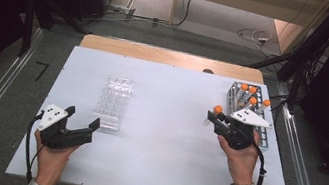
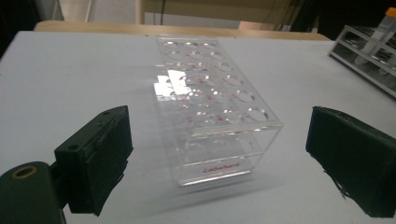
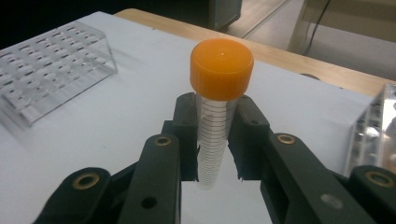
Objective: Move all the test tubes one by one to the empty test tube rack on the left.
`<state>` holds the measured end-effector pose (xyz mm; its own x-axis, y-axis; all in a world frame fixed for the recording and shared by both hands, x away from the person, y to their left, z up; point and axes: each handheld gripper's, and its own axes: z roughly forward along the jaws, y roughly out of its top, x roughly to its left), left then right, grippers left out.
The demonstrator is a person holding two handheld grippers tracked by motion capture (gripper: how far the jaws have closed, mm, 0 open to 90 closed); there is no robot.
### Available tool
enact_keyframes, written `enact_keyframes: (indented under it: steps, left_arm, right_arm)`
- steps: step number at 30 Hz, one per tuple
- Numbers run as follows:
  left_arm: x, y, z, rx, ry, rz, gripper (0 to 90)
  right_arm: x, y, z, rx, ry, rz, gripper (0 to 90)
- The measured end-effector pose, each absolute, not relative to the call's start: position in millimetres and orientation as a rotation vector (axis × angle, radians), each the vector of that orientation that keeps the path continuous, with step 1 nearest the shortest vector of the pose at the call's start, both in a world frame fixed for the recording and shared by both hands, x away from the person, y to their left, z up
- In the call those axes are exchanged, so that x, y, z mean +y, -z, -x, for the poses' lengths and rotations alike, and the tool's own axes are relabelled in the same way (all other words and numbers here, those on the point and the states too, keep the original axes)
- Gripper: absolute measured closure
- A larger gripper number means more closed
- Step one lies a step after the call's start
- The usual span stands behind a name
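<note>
Right claw (image 3: 217,140) clamped on upright orange-capped tube (image 3: 218,93), left claw (image 2: 219,154) wide, facing clear rack (image 2: 210,102).

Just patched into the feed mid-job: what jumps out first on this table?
The orange-capped tube stands out most: the right gripper is shut on it, holding it upright above the white table, near the rack of orange-capped tubes at the table's far right. Next is the empty clear rack left of centre, with the left gripper open and facing its near end.
</note>
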<state>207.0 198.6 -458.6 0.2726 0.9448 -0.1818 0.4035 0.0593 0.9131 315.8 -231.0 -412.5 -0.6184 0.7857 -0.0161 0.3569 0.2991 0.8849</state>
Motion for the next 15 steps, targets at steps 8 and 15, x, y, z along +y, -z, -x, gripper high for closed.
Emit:
enact_keyframes:
  steps: [8, 15]
  left_arm:
    - [166, 453, -217, 1.217, -0.623, -1.579, 7.3]
    - [147, 449, -222, 1.165, -0.596, -1.601, 7.3]
  right_arm:
    - [-194, 424, -308, 2.225, -1.277, -0.935, 71.8]
    - [-171, 430, -303, 2.284, -1.276, -0.872, 71.8]
